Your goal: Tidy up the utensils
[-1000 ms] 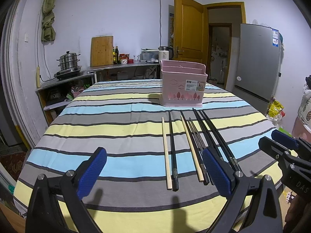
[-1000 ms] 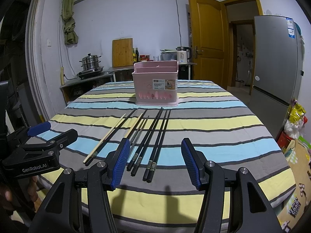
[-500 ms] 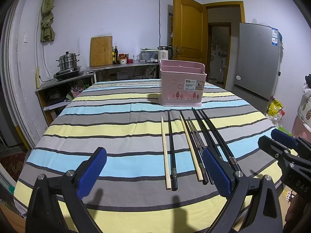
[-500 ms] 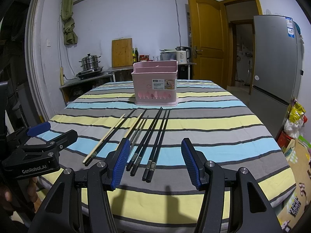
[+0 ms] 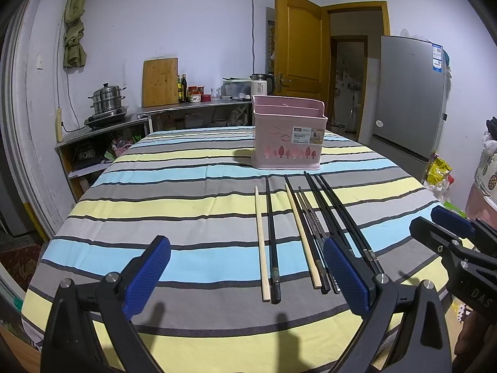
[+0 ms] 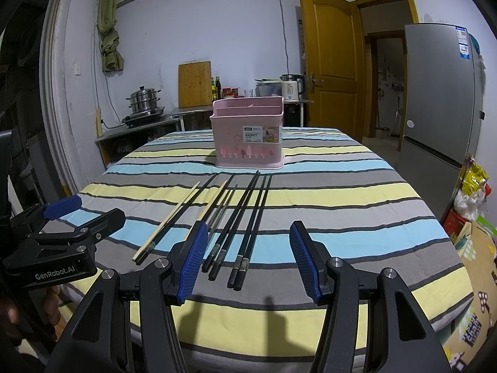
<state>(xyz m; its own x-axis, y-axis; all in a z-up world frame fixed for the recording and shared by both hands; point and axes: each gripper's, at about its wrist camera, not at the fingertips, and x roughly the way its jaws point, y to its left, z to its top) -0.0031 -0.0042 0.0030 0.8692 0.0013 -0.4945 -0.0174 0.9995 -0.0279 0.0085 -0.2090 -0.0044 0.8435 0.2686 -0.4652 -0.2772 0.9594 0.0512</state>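
Striped cloth [image 5: 186,192] in yellow, blue and grey covers your round desk; steel fridge [image 6: 441,93] stands right. Slim wooden and black chopsticks [image 6: 245,217] lie before the pink plastic basket [image 6: 248,136]. Your left claw [image 5: 245,276] and right claw [image 6: 248,255] both gape, empty.

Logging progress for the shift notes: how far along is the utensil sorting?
Nothing looks done: the pink plastic utensil basket shows no utensils above its rim. Nothing is in hand; the left gripper and right gripper hover open. Left: all the black and pale wooden chopsticks on the striped tablecloth.
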